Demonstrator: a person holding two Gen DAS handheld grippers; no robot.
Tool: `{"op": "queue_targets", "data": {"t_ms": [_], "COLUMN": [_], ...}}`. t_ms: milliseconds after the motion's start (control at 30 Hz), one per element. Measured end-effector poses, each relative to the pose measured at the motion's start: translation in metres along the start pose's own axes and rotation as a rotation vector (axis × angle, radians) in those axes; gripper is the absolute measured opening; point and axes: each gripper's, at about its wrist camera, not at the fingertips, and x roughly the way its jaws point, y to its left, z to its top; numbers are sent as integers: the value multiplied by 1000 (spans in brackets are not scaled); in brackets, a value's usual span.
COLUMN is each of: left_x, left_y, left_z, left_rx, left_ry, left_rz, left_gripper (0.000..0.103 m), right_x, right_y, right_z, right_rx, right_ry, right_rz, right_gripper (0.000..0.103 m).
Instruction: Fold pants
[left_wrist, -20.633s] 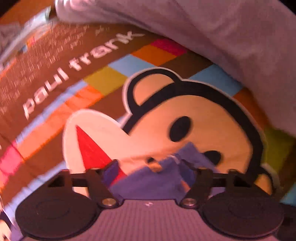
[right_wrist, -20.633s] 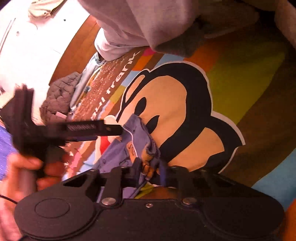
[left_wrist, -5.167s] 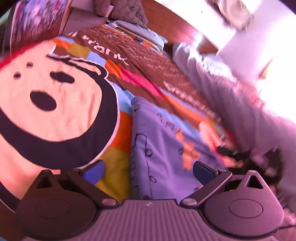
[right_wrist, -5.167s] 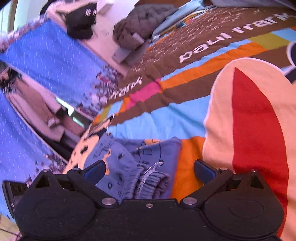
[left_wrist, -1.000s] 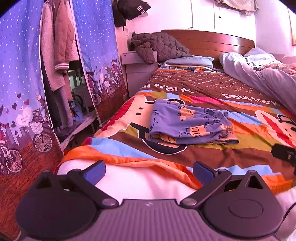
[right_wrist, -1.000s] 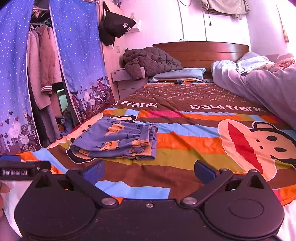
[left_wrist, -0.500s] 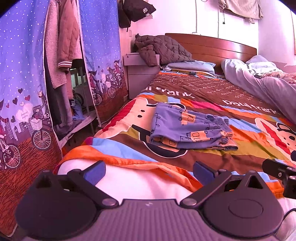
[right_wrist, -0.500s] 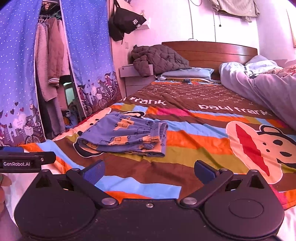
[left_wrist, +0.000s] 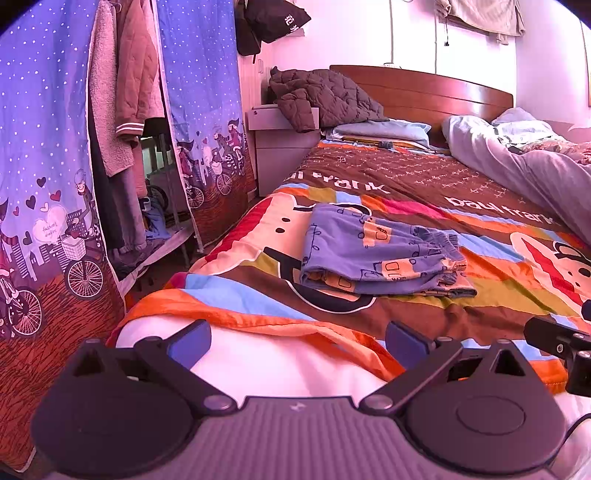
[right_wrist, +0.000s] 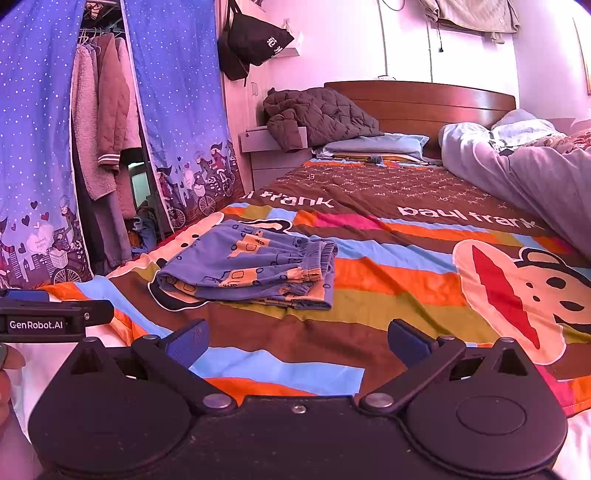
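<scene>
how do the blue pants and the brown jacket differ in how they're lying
The blue pants lie folded into a flat, neat stack on the striped bedspread near the foot of the bed; the brown jacket sits crumpled in a heap on the nightstand by the headboard. The pants are printed, the jacket plain and quilted. Neither gripper touches either.

both views bright, even daylight w/ a pink-purple cast. white wall (right_wrist: 369, 40) nearly blown out. sharp focus, no motion blur. strong fisheye bend & dark vignette at corners. soft shadows under the tongs.
</scene>
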Motion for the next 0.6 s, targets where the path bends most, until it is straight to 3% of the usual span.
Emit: {"op": "queue_targets", "data": {"t_ms": [600], "left_x": [0], "left_y": [0], "left_z": [0], "left_rx": [2], "left_ry": [2], "left_rz": [0], "left_gripper": [102], "right_x": [1], "right_y": [0], "right_z": [-3], "right_rx": [-1], "right_ry": [5], "right_rz": [0], "right_gripper": [102]}}
